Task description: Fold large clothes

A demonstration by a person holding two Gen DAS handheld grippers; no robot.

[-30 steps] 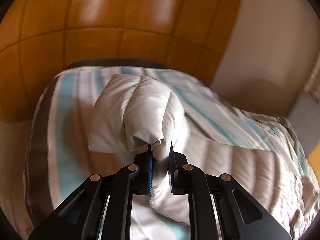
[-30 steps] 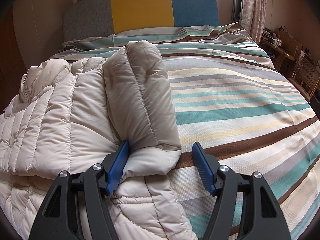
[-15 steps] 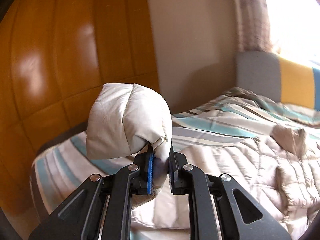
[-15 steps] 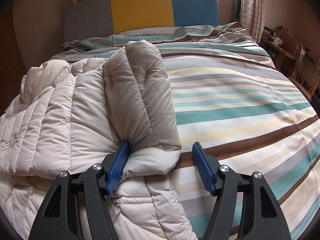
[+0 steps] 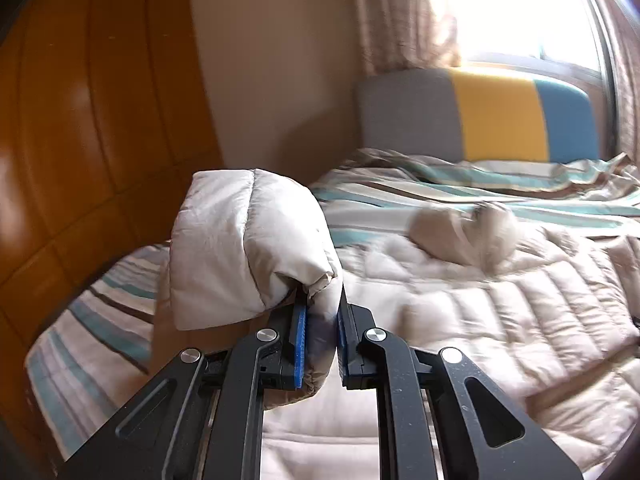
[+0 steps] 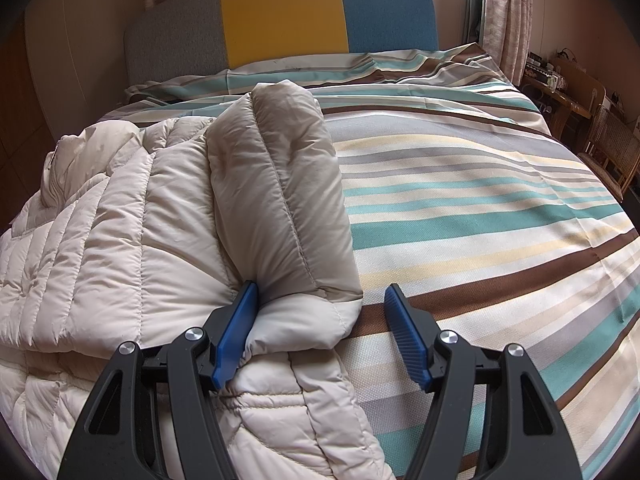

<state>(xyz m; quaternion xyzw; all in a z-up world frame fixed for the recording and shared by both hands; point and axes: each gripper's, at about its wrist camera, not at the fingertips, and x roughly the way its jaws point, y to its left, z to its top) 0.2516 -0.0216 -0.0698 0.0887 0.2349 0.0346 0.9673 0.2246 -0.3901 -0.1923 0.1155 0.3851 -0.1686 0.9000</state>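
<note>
The bed carries a striped cover in teal, brown, cream and grey. At the head of the bed stands a headboard in grey, yellow and blue panels, with curtains and a bright window behind it. A puffy beige jacket lies spread on the bed, on the side nearer the wooden wardrobe.

The left gripper is pressed together, pinching a sleeve cuff, which bulges above the bed. The right gripper is spread wide; the other sleeve, folded over the jacket body, lies between its fingers, touching the left finger and apart from the right one.

Only the right wrist view shows a wooden desk and chair beside the bed. Only the left wrist view shows the wardrobe; the jacket's far part is blurred there.
</note>
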